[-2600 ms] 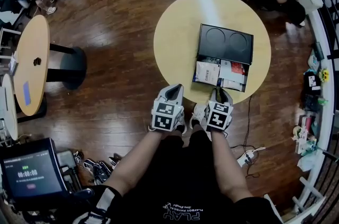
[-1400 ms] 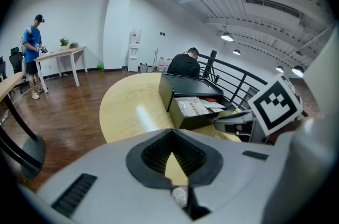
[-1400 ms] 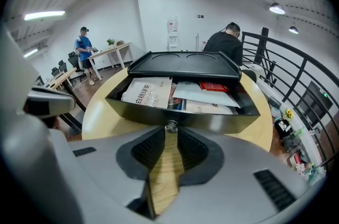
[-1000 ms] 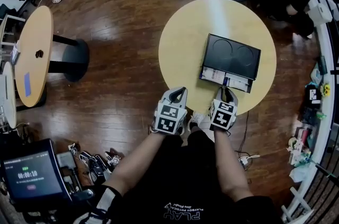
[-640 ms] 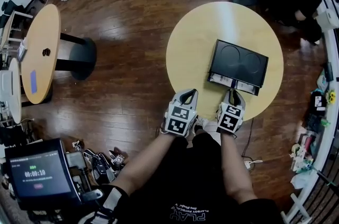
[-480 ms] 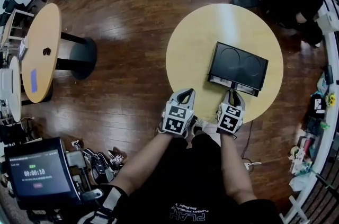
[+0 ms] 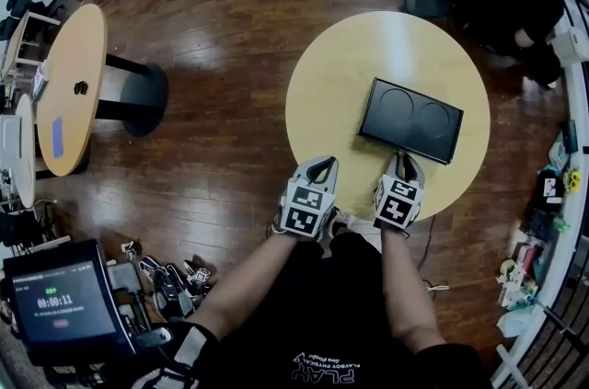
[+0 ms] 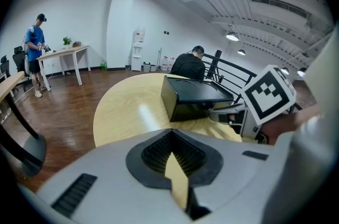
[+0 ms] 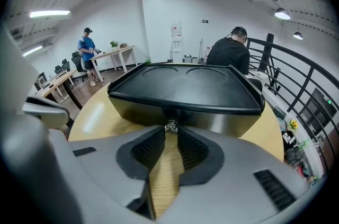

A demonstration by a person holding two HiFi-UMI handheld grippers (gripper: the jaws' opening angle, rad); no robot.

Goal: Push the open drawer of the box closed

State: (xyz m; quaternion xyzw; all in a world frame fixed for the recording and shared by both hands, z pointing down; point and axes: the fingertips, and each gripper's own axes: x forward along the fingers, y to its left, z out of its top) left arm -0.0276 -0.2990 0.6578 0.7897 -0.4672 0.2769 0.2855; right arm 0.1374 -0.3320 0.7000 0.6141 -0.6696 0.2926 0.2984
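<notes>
Now my right tongs (image 9: pixel 170 132) pinch the small metal knob (image 9: pixel 170 126) on the glossy black box (image 9: pixel 185 85); left tongs (image 8: pixel 170 134) clenched.

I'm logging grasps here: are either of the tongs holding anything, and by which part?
The right tongs appear to pinch the drawer by its small knob, at their tips. The left tongs hold nothing.
</notes>
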